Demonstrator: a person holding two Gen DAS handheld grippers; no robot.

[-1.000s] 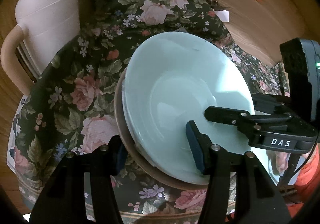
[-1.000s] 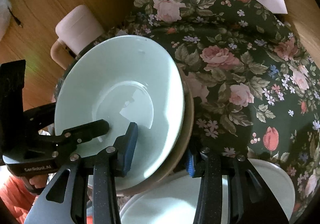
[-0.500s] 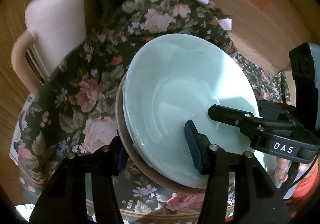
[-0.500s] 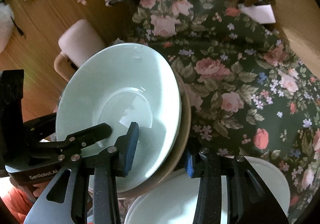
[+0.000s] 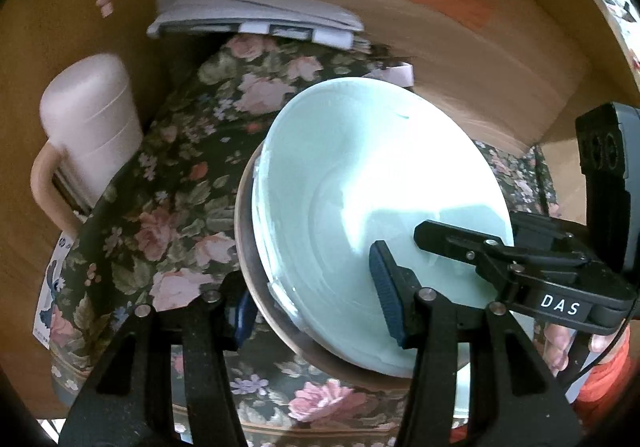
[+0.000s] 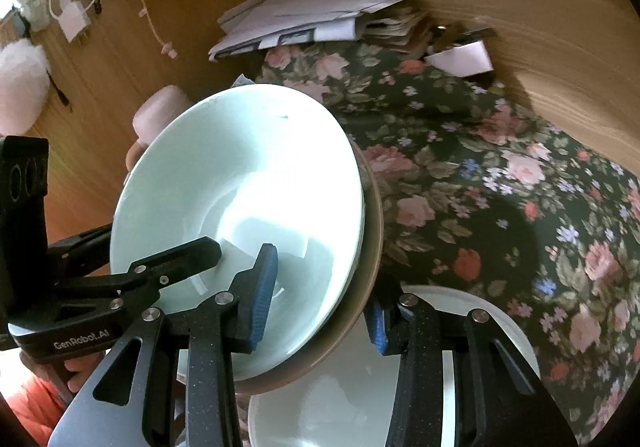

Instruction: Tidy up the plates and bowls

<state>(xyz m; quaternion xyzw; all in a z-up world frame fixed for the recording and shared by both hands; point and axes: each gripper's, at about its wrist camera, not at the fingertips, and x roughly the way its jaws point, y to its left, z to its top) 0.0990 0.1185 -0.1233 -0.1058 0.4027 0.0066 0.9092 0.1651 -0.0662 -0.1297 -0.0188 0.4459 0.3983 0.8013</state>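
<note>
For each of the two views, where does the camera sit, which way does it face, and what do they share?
Left wrist: on the left gripper, looking down at the stacked bowls; the right gripper and fingers show.
Right wrist: on the right gripper, looking down at the same stack; the left gripper shows.
Shared: the stack, floral tablecloth, papers.

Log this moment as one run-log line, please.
left tongs: shut on bowl stack | right tongs: shut on bowl stack | bowl stack: tilted above floral cloth

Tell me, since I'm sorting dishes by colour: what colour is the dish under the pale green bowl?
Brown, the lower dish's rim shows beneath the pale green bowl; clearest in the right wrist view.
</note>
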